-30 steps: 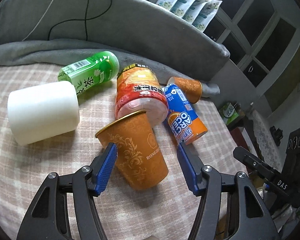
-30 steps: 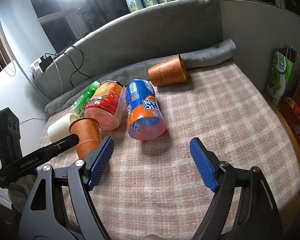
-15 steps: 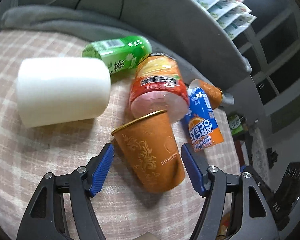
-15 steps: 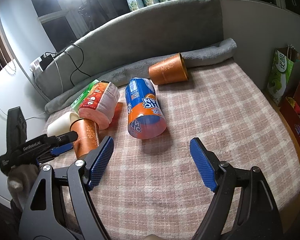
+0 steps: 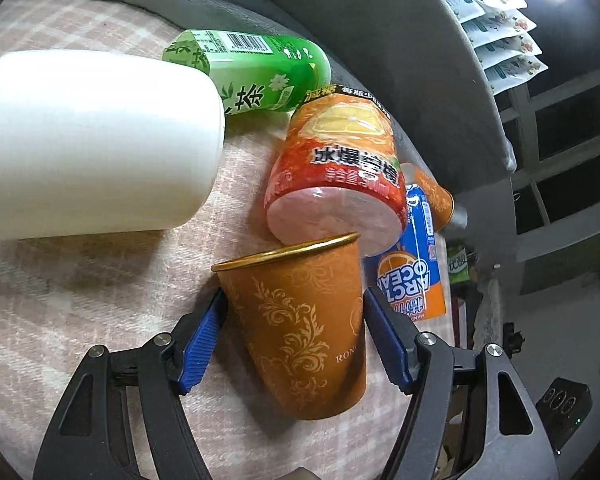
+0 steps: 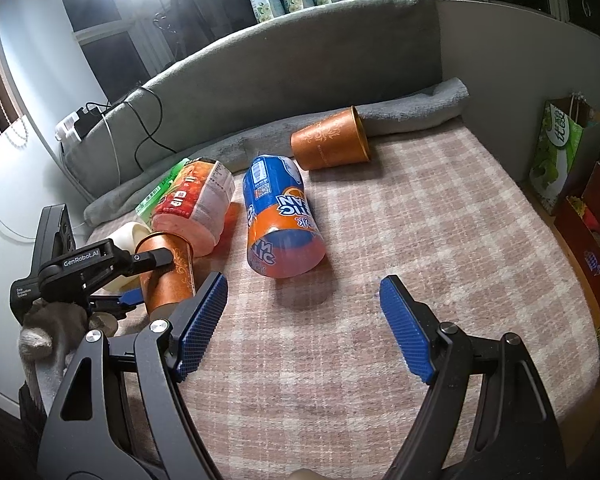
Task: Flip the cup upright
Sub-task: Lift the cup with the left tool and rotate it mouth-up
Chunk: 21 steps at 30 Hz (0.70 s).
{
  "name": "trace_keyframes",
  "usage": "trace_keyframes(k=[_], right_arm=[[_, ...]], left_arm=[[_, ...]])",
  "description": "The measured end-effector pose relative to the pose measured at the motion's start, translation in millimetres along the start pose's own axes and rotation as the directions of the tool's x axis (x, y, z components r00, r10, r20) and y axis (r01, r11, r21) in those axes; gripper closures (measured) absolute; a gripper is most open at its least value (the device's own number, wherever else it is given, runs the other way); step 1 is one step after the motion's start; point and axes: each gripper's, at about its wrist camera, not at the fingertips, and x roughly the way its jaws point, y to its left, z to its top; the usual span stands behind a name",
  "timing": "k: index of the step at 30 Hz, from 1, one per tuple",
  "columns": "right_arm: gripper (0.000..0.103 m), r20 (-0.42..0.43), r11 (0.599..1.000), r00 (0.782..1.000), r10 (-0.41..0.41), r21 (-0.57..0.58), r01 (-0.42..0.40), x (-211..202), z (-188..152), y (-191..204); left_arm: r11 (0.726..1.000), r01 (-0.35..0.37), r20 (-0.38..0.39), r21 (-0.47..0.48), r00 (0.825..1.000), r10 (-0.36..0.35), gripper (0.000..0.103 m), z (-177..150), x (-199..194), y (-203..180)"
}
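Note:
An orange paper cup (image 5: 304,320) with gold scrollwork and a gold rim stands nearly upright, leaning slightly, between the blue pads of my left gripper (image 5: 296,336). The jaws are open around it; the left pad is at the cup wall, the right pad just clear. The same cup (image 6: 168,276) shows in the right wrist view with the left gripper (image 6: 140,280) at it. A second orange cup (image 6: 330,144) lies on its side at the back; it also shows in the left wrist view (image 5: 434,196). My right gripper (image 6: 304,328) is open and empty over the checked cloth.
Lying on the checked cloth (image 6: 420,220): a white roll (image 5: 88,144), a green tea bottle (image 5: 252,76), an orange-red drink bottle (image 5: 340,176) and a blue-orange bottle (image 6: 280,220). A grey sofa back (image 6: 300,64) and blanket are behind. Bags (image 6: 564,148) stand beyond the right edge.
My left gripper has moved in around the near orange cup and swung its view left. The cup now stands more upright. The right gripper has not moved.

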Motion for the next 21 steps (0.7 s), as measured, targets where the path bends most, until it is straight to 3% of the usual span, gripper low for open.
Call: trace_keyframes(k=[8, 13, 17, 21], right_arm=[[0.022, 0.004, 1.000, 1.000, -0.004, 0.010, 0.004, -2.5, -1.7, -3.3], [0.022, 0.004, 1.000, 1.000, -0.002, 0.011, 0.002, -3.0, -1.7, -3.0], [0.022, 0.006, 1.000, 1.000, -0.002, 0.008, 0.002, -4.9, -2.2, -1.2], [0.022, 0.010, 1.000, 1.000, -0.003, 0.012, 0.003, -7.0, -1.8, -2.0]], left_arm=[[0.996, -0.026, 0.041, 0.080, 0.999, 0.023, 0.034, -5.0, -8.9, -10.0], [0.977, -0.076, 0.099, 0.197, 0.993, 0.057, 0.035, -16.5, -15.2, -29.6], [0.926, -0.176, 0.198, 0.334, 0.974, 0.114, 0.035, -29.7, -17.0, -51.0], [0.856, -0.246, 0.259, 0.455, 0.956, 0.138, 0.035, -50.9, -13.3, -68.0]])
